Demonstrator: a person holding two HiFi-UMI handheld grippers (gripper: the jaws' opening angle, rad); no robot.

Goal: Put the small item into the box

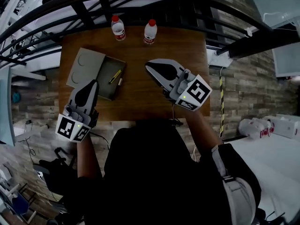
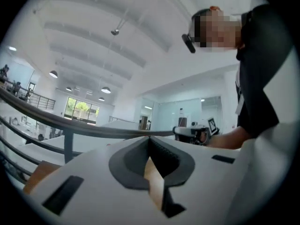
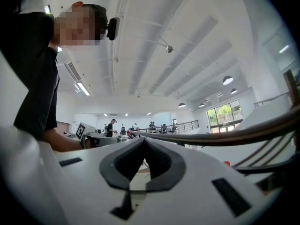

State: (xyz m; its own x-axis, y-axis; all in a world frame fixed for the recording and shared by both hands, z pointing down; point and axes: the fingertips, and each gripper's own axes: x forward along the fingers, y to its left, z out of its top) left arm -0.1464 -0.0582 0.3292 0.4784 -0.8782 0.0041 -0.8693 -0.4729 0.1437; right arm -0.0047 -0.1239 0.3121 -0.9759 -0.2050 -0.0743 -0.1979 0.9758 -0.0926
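Wooden table (image 1: 136,97) underneath, bearing an open grey box (image 1: 84,67) at left. Holding left gripper (image 1: 95,82) clenched on nothing near the box, right gripper (image 1: 148,64) likewise pinched shut and empty, well apart. Seeing a yellow item (image 1: 115,76) already lying inside. Possibly risking nudging the box or knocking the bottles (image 1: 118,28) through careless reaching.

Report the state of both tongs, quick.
Left tongs: closed, tips together, holding nothing.
Right tongs: closed, tips together, holding nothing.
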